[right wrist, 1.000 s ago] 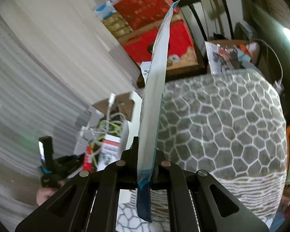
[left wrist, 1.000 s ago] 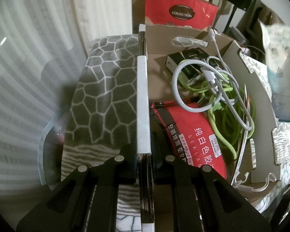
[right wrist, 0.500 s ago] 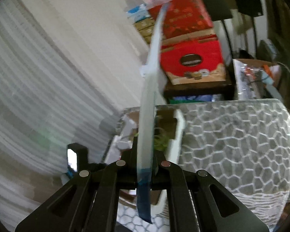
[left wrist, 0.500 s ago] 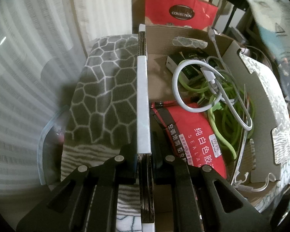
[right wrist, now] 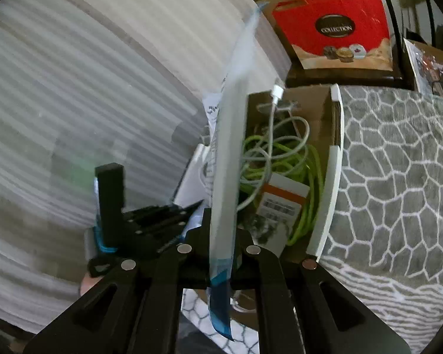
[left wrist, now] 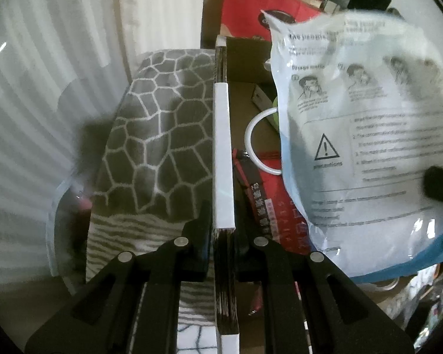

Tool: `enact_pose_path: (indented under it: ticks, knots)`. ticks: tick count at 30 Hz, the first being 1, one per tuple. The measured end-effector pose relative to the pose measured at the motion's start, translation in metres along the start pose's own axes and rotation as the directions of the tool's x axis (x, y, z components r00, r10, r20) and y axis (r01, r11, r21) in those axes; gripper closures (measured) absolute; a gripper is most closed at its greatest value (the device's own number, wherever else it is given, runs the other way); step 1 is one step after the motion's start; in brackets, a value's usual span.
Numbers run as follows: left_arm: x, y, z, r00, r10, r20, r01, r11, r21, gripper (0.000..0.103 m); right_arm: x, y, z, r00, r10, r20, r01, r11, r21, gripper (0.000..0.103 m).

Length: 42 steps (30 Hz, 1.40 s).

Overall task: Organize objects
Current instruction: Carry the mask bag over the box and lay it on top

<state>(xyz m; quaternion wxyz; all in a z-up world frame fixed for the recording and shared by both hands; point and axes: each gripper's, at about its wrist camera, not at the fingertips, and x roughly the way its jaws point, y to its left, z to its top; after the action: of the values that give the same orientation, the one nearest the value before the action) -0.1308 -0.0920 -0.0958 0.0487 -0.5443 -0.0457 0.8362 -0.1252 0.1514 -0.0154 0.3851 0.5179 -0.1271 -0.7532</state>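
My left gripper [left wrist: 223, 233] is shut on the white-edged wall [left wrist: 222, 159] of an open cardboard box. It also shows as a black tool in the right wrist view [right wrist: 150, 221]. My right gripper [right wrist: 221, 244] is shut on a flat white-and-blue plastic packet [right wrist: 229, 159], seen edge-on. In the left wrist view the packet [left wrist: 363, 135] hangs over the box, printed side facing me, and hides most of the contents. Inside the box lie green and white cables [right wrist: 280, 153], a red pouch [left wrist: 276, 206] and a small white-and-orange carton [right wrist: 283, 200].
The box sits on a grey cloth with a white honeycomb pattern [right wrist: 398, 162], also in the left wrist view [left wrist: 156, 147]. A red gift box [right wrist: 336, 26] stands behind. Pale striped curtain [right wrist: 88, 73] fills the left.
My right gripper has carried the packet left and over the open box; it now covers the cables in the left wrist view. The left gripper has stayed clamped on the box wall.
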Motion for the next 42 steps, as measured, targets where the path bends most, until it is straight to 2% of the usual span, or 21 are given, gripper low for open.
enact_pose_path:
  ticks: [5,12,14,15,18,20,21,22,24,27,30,33,35,39,42]
  knots:
    - [-0.002,0.005,0.0,1.0,-0.029,-0.004,0.029,0.999,-0.016,0.091,0.003,-0.011,0.0,1.0,0.02,-0.009,-0.02,1.0,0.015,0.097]
    - [-0.012,0.004,0.003,0.999,-0.033,0.015,0.033,0.999,-0.02,0.092,0.026,-0.02,0.002,0.991,0.123,-0.055,-0.12,0.991,0.056,0.097]
    - [-0.013,0.003,0.003,1.0,-0.024,0.015,0.024,1.0,-0.016,0.092,0.035,-0.024,0.0,0.991,0.113,-0.069,-0.108,0.992,0.071,0.097]
    - [-0.012,0.002,0.003,1.0,-0.021,0.014,0.021,1.0,-0.014,0.092,0.039,-0.025,-0.001,0.992,0.101,-0.079,-0.096,0.993,0.066,0.097]
    - [-0.012,0.0,0.003,1.0,-0.005,0.016,0.006,1.0,-0.007,0.092,0.043,-0.015,-0.004,0.996,-0.017,-0.091,0.015,1.0,-0.015,0.092]
    - [-0.011,-0.004,0.004,1.0,0.023,0.017,-0.023,1.0,0.003,0.091,0.038,-0.003,-0.004,0.993,-0.093,-0.076,0.086,0.992,-0.088,0.083]
    - [-0.01,-0.005,0.003,0.999,0.037,0.016,-0.037,0.999,0.009,0.091,0.036,0.002,-0.003,0.988,-0.142,-0.064,0.133,0.984,-0.119,0.067]
    - [-0.008,-0.009,0.002,0.998,0.058,0.013,-0.058,0.998,0.02,0.091,0.032,0.007,-0.002,0.979,-0.2,-0.05,0.191,0.97,-0.15,0.061]
    - [-0.006,-0.015,0.002,0.996,0.089,0.012,-0.09,0.995,0.041,0.091,0.026,0.015,-0.002,0.959,-0.281,-0.031,0.269,0.941,-0.204,0.059]
    - [-0.002,-0.017,0.003,0.995,0.103,0.008,-0.103,0.994,0.044,0.091,0.008,0.018,-0.002,0.95,-0.311,0.001,0.304,0.928,-0.216,0.059]
    - [-0.003,-0.017,0.004,0.996,0.093,0.011,-0.093,0.995,0.034,0.091,-0.011,0.013,-0.001,0.939,-0.343,0.026,0.341,0.92,-0.194,0.053]
    - [-0.01,-0.013,0.004,0.997,0.079,0.02,-0.079,0.997,0.021,0.091,-0.03,0.009,0.005,0.93,-0.36,0.069,0.367,0.915,-0.168,0.053]
    - [-0.014,-0.01,0.005,0.997,0.072,0.03,-0.072,0.997,0.015,0.091,-0.04,0.007,0.003,0.936,-0.339,0.094,0.35,0.925,-0.147,0.053]
    - [-0.021,-0.008,0.008,0.997,0.065,0.043,-0.065,0.998,-0.001,0.089,-0.043,0.004,-0.003,0.958,-0.273,0.089,0.283,0.948,-0.145,0.061]
    - [-0.025,-0.007,0.01,0.996,0.065,0.055,-0.065,0.998,-0.004,0.089,-0.025,0.011,-0.009,0.955,-0.289,0.062,0.296,0.94,-0.17,0.067]
